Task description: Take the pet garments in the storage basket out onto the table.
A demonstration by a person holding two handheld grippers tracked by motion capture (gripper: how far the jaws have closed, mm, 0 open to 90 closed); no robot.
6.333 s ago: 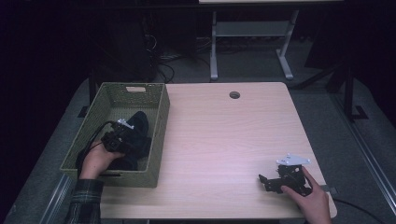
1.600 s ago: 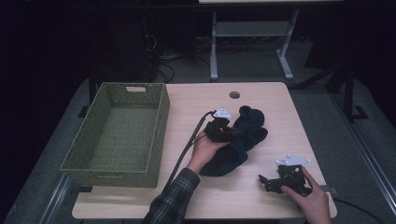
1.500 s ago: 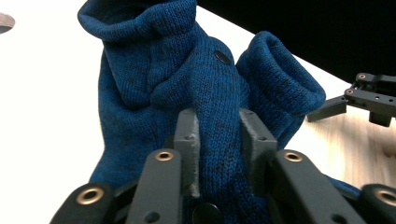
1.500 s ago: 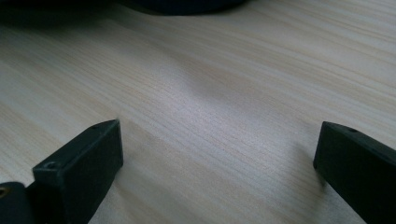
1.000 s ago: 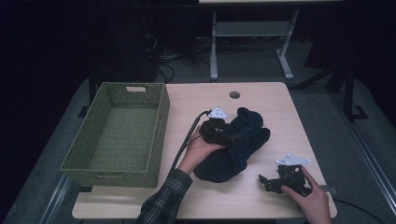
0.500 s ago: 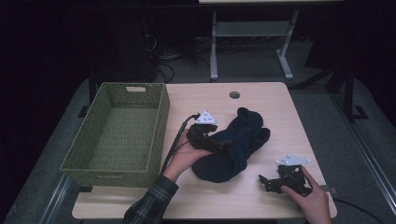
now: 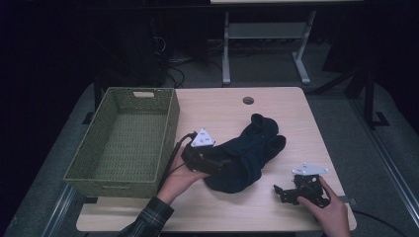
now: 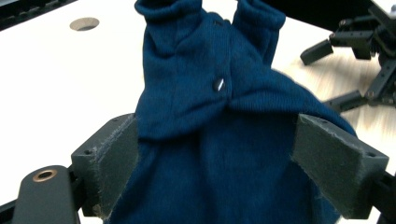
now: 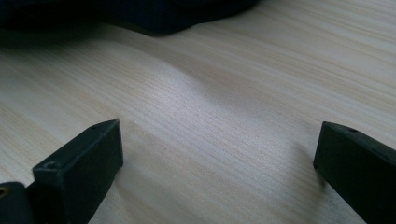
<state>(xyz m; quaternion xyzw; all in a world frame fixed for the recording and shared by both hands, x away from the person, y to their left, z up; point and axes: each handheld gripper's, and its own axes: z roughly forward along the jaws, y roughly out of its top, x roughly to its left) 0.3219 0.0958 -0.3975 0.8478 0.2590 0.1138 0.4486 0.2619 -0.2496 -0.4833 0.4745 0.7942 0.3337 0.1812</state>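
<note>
The dark blue garment (image 7: 247, 155) lies crumpled on the worktop (image 7: 222, 111), right of the woven basket (image 7: 126, 140) and a little toward the person from the round hole (image 7: 248, 100) in the worktop. In the left gripper view the garment (image 8: 219, 121) spreads out ahead between the two jaws, with a small white button near its middle fold. The left gripper (image 7: 225, 163) lies low at the garment's left edge, and its jaws have just been opening; they now stand wide, the cloth lying between them but the pads not pressing on it. The left gripper (image 8: 219, 172) shows both felt-faced pads set well apart on either side of the fabric. The right gripper (image 7: 281, 193) rests on the worktop near the front right corner, just beside the garment's lower edge, not touching it. The right gripper (image 9: 217, 158) has its jaws spread wide over bare wood with nothing between them.
</note>
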